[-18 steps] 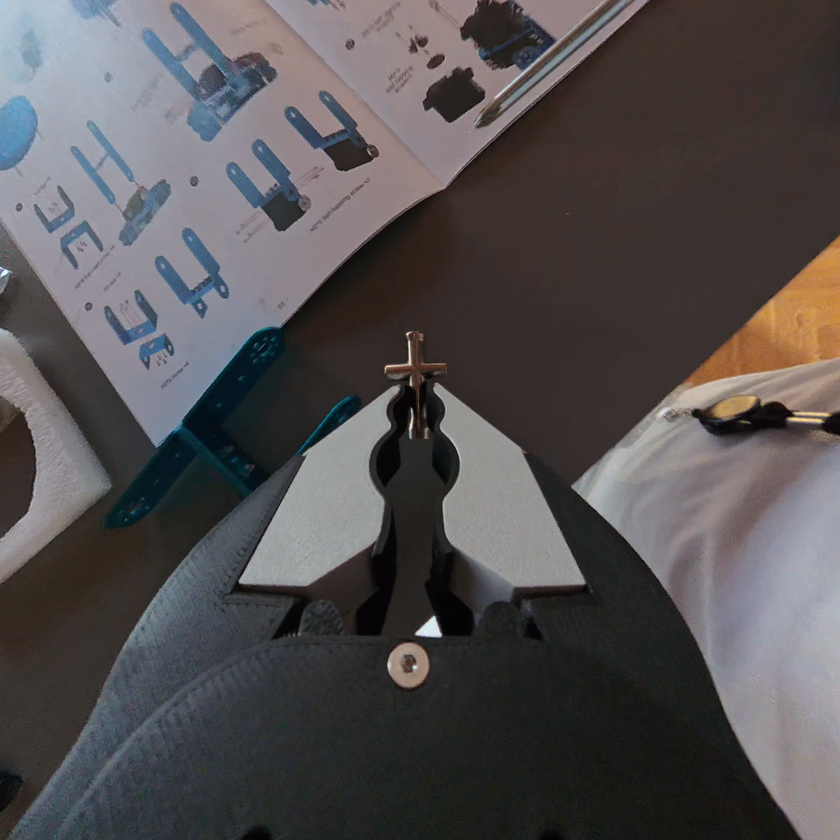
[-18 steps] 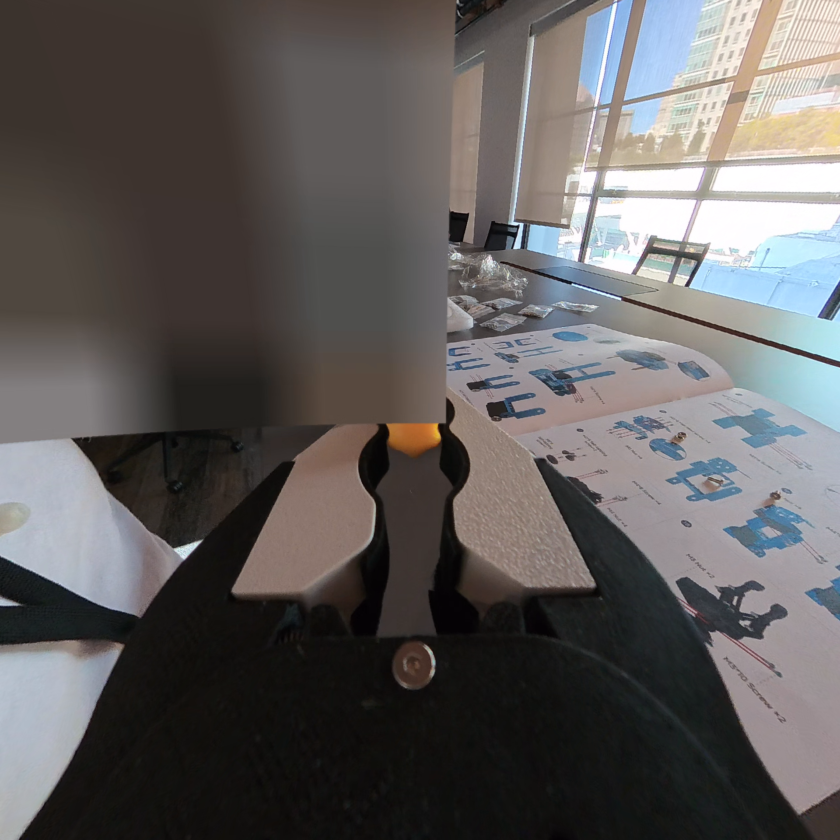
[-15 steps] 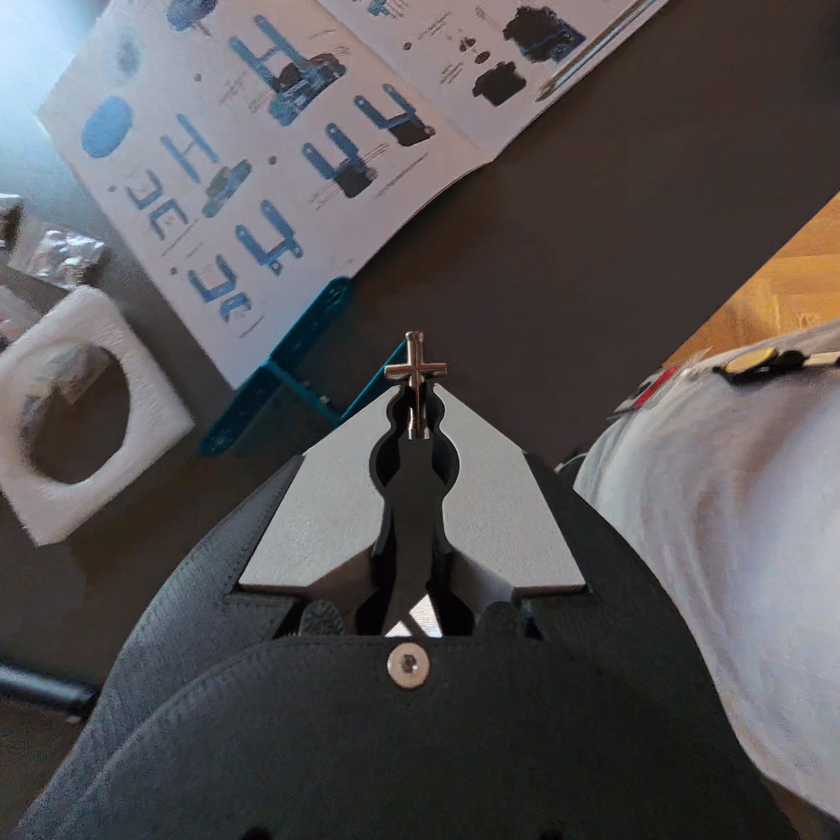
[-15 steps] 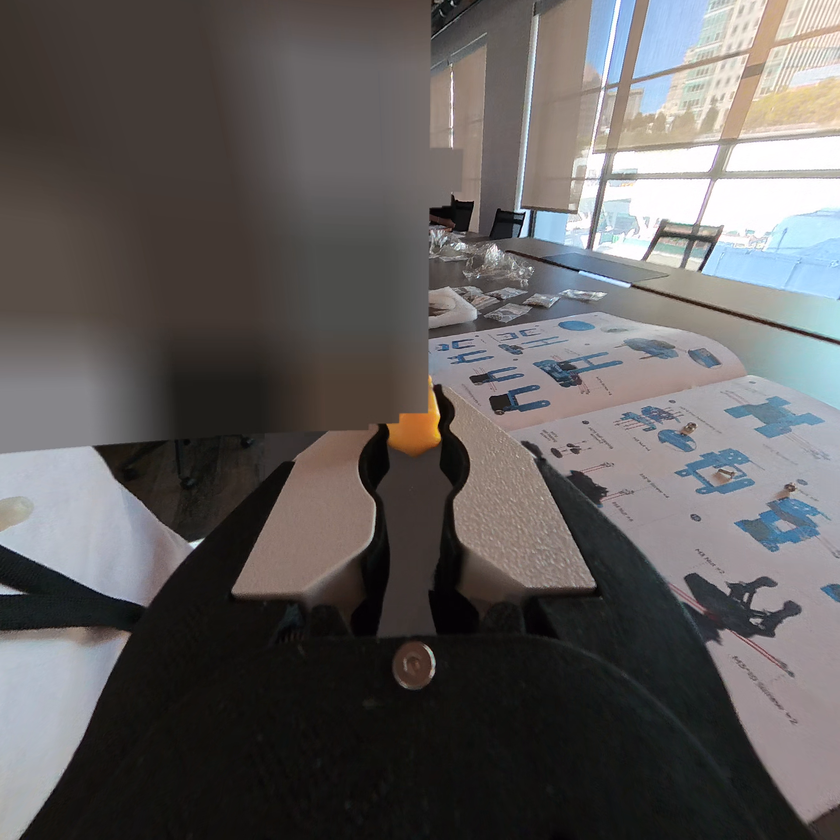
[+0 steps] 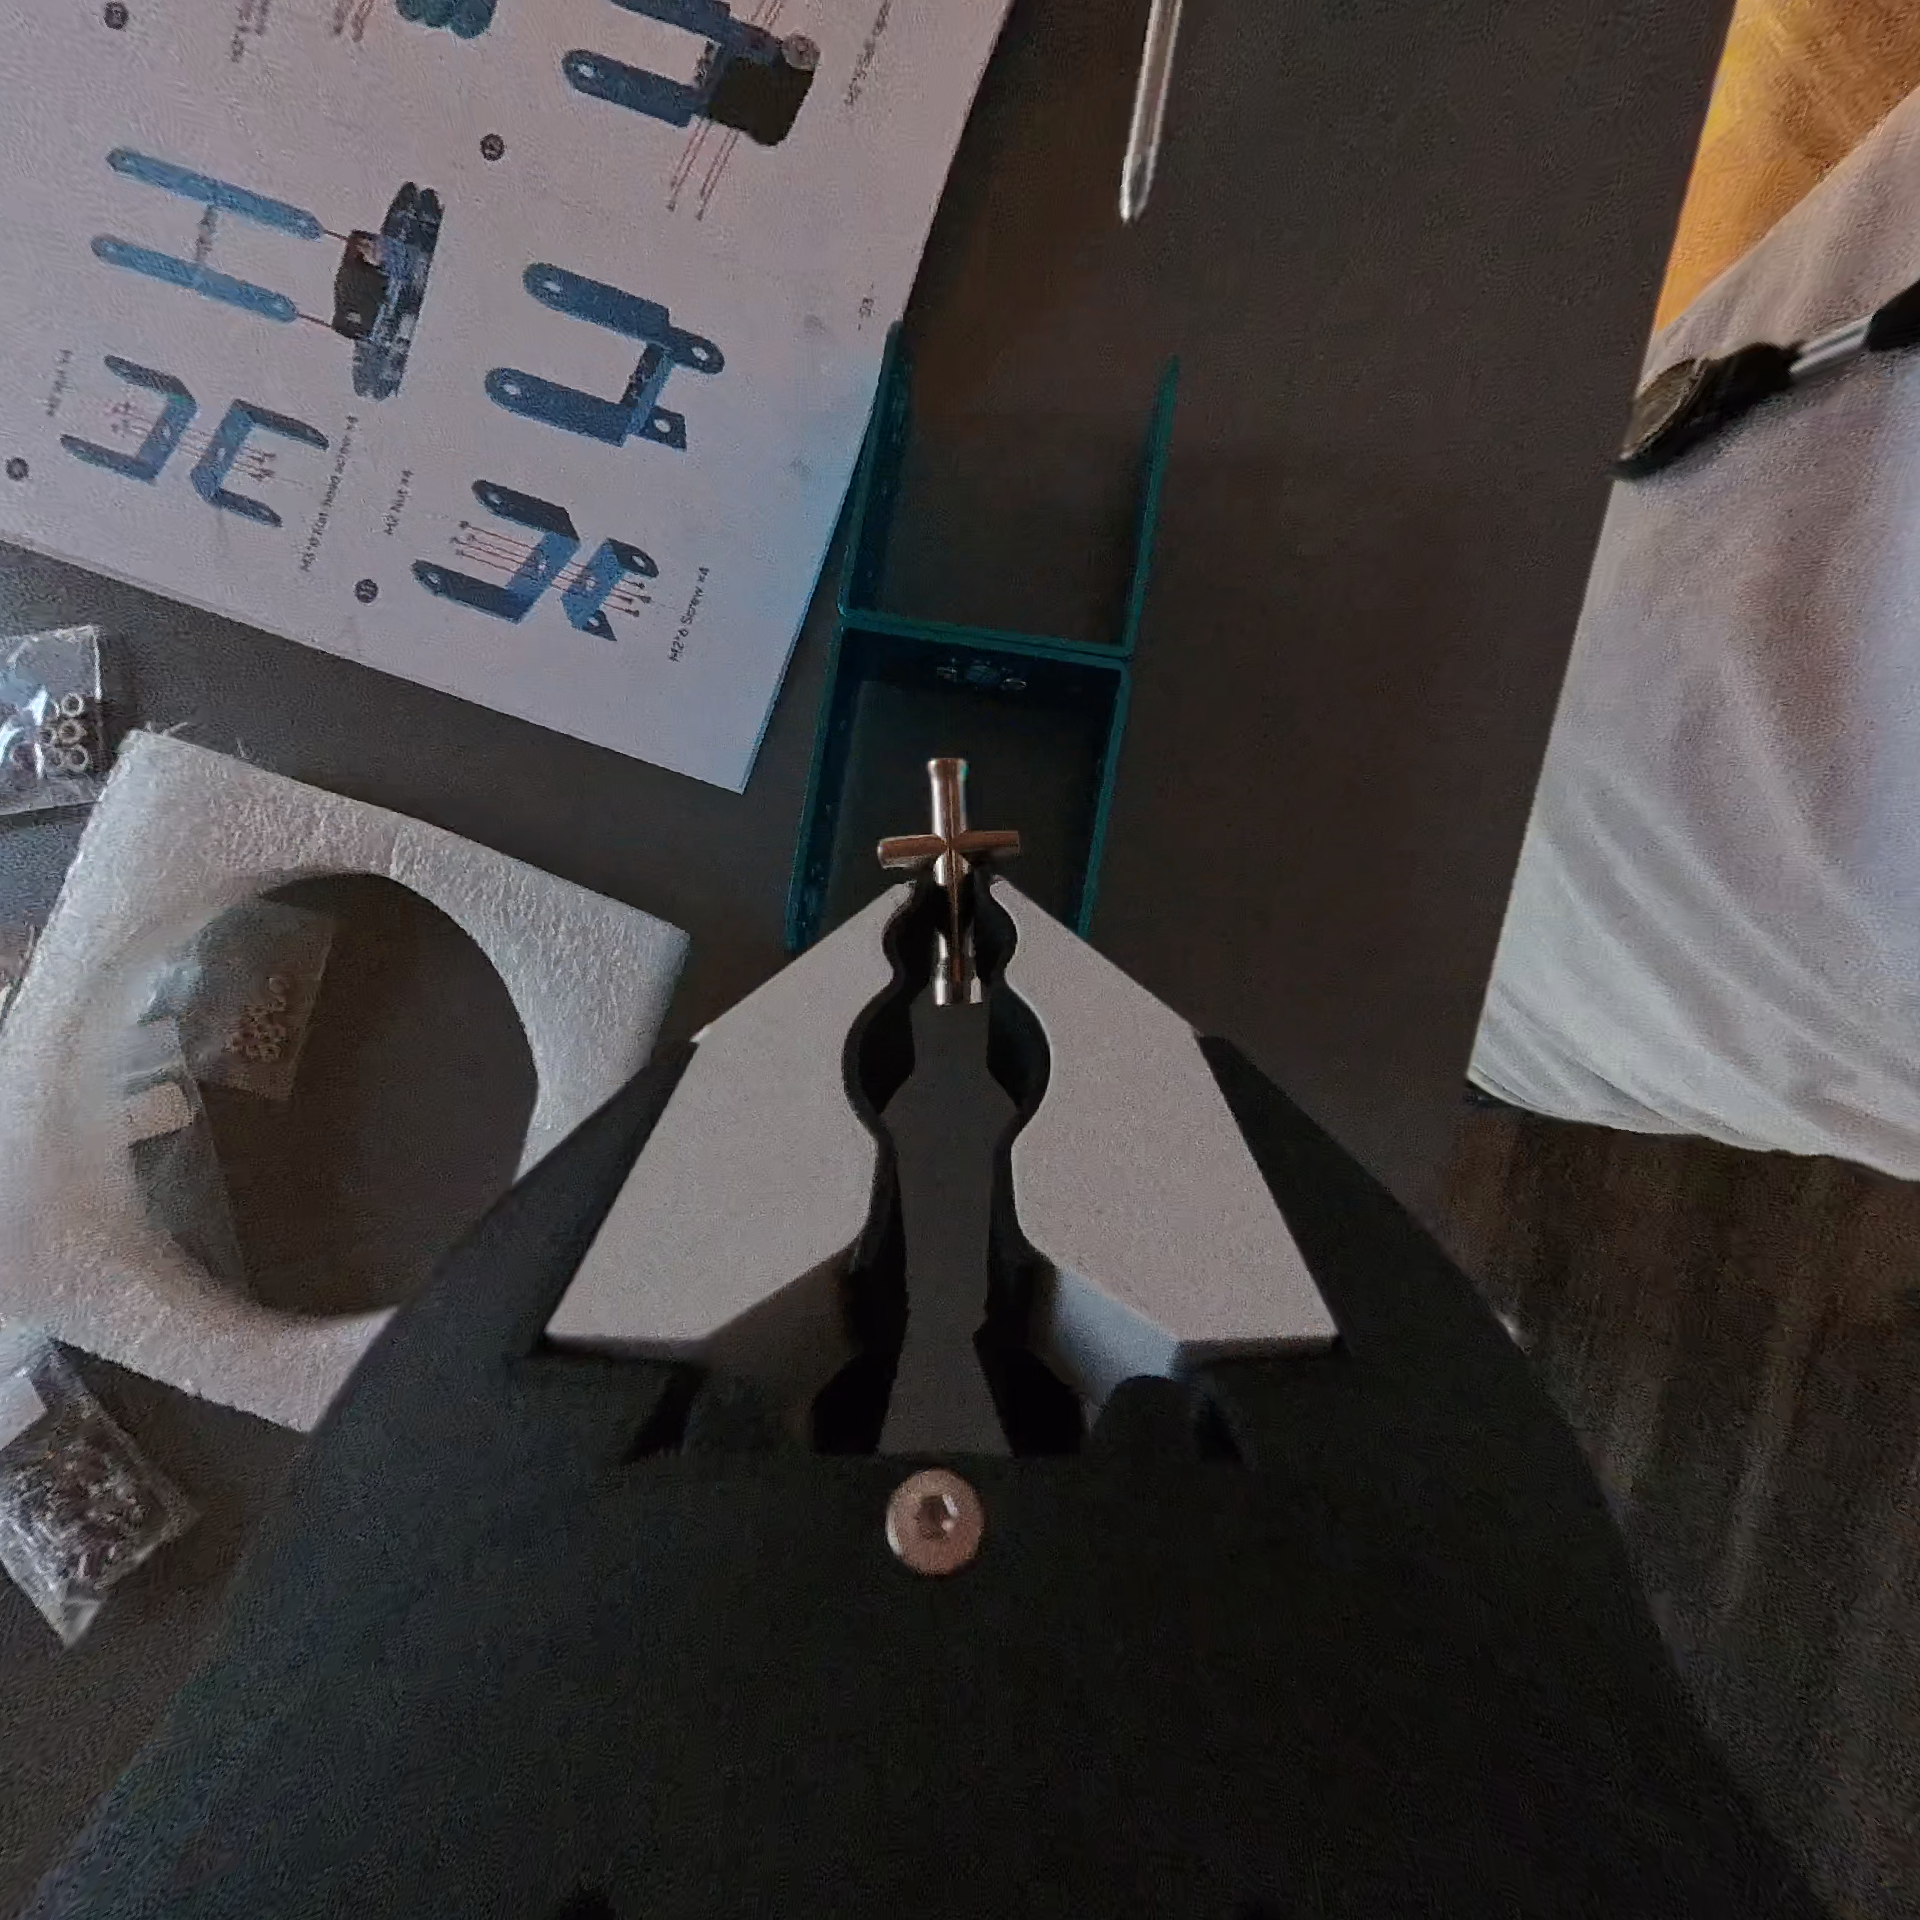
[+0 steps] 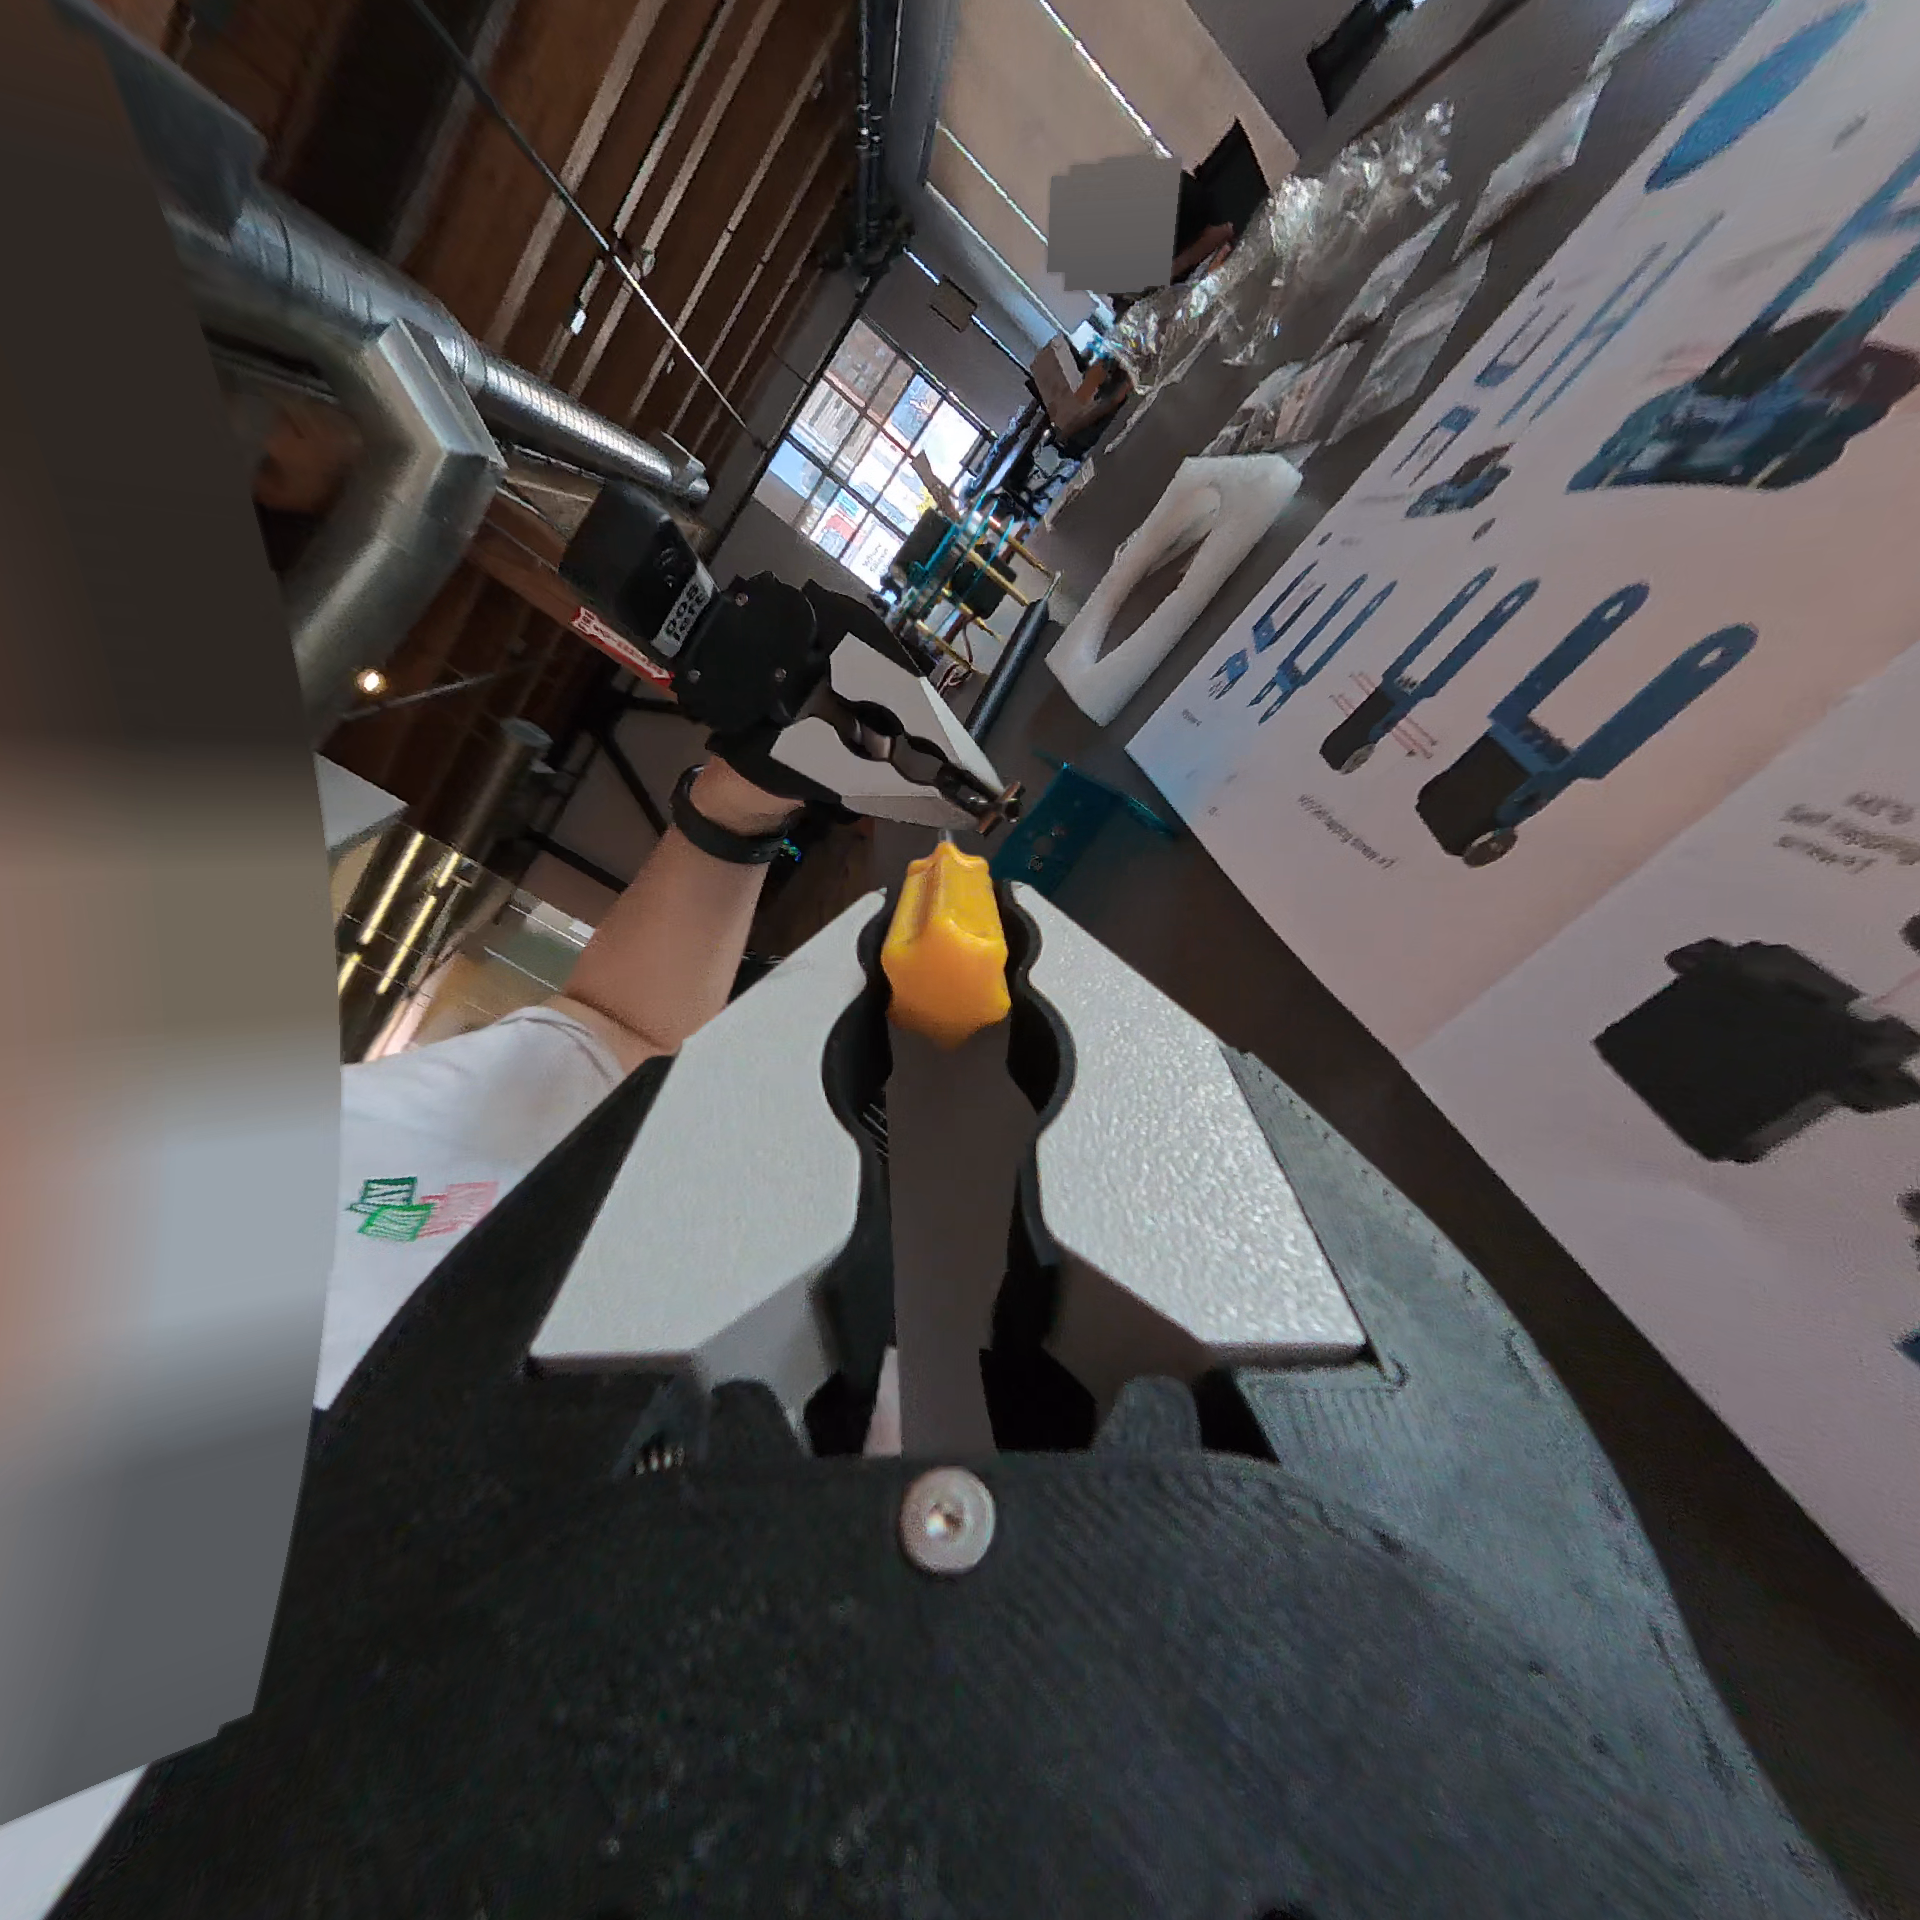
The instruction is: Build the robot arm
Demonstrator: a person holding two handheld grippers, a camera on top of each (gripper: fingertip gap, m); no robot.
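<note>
My left gripper [image 5: 948,904] is shut on a small silver cross-shaped wrench [image 5: 948,844] and holds it just above a teal metal H-shaped bracket [image 5: 982,649] on the dark table. My right gripper [image 6: 943,914] is shut on the yellow handle of a screwdriver [image 6: 943,971]. Its thin shaft points toward the left gripper [image 6: 977,805], which shows farther off with the wrench at its tip beside the teal bracket [image 6: 1075,826]. The screwdriver's metal shaft [image 5: 1148,109] shows at the top of the left wrist view.
An open instruction booklet [image 5: 436,312] lies left of the bracket and fills the right of the right wrist view [image 6: 1558,727]. A white foam block with a round hole [image 5: 343,1039] and small bags of hardware [image 5: 73,1496] lie at the left. A person's white shirt [image 5: 1745,779] is at the right. My hands' fingertips stand some 20 cm from each other.
The left gripper has swung over the teal bracket, which now lies straight ahead of its tip. The right gripper has rolled and turned so the screwdriver points at the left gripper.
</note>
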